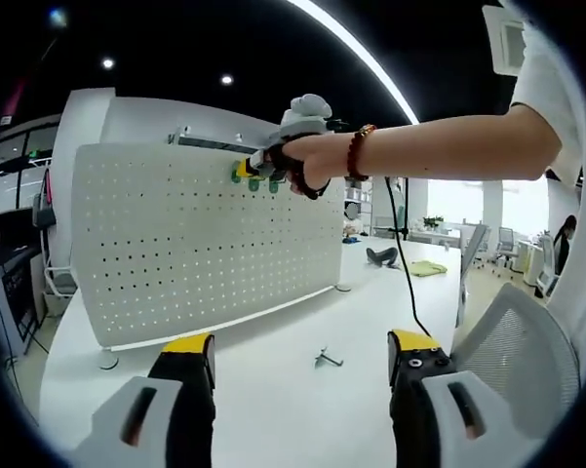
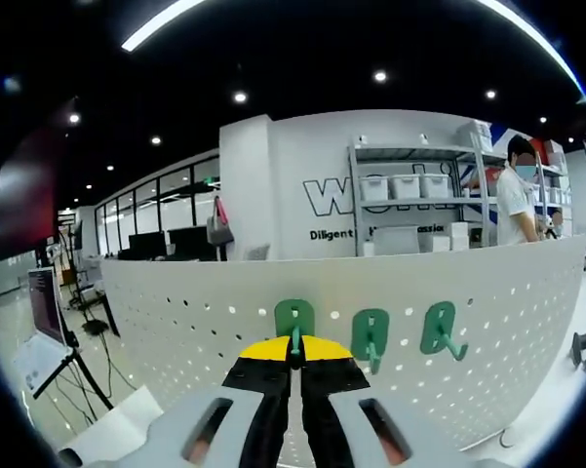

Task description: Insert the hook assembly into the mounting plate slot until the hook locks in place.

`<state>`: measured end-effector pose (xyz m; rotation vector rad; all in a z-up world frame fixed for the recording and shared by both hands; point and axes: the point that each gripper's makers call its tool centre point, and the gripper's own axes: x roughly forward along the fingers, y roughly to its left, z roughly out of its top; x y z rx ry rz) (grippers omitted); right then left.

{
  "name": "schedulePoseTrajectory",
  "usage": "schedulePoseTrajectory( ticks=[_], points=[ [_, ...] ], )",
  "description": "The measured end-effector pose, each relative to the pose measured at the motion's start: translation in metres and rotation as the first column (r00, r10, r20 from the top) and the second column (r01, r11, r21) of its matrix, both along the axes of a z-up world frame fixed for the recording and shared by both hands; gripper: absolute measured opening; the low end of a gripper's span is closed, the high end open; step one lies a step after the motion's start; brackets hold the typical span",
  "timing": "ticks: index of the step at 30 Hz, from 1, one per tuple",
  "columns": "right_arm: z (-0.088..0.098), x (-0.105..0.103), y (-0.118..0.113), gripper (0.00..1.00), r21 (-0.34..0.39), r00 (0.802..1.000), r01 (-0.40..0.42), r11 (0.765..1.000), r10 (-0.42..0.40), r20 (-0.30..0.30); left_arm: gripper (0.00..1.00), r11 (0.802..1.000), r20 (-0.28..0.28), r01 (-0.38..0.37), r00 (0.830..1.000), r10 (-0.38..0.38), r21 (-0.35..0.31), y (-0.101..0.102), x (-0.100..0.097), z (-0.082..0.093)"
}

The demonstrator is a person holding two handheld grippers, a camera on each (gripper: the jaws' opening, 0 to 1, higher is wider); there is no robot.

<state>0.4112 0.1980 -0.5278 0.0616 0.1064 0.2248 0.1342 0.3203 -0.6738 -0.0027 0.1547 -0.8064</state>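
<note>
Three green hooks (image 2: 294, 322) (image 2: 370, 336) (image 2: 439, 330), one white pegboard (image 2: 488, 322), one loose metal hook (image 1: 327, 359) on one table (image 1: 273, 390)

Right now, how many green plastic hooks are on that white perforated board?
3, in a row near the white perforated board's top edge: one green plastic hook clamped by the right gripper, a middle one, and one beyond.

Three green hooks (image 2: 370, 336) in row near top edge of upright white pegboard (image 2: 175, 322); leftmost hook (image 2: 294, 320) pinched by tool.

Bright, even indoor light from a ceiling strip light (image 1: 356, 49) and round spotlights (image 2: 375, 75). Window (image 1: 468, 200) daylight blows out (left gripper view). Soft shadows; strong fisheye bending at edges; focus mostly sharp.
</note>
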Motion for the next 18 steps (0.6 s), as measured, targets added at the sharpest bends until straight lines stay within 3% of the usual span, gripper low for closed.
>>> schedulePoseTrajectory(
  ticks=[18],
  points=[
    [-0.0065,0.0088,-0.0003,0.01,0.007,0.999,0.040,0.999,-0.040,-0.010,0.74,1.000,-0.004,-0.015,1.000,0.015,-0.006,0.0079,0.0044,-0.0023]
  ],
)
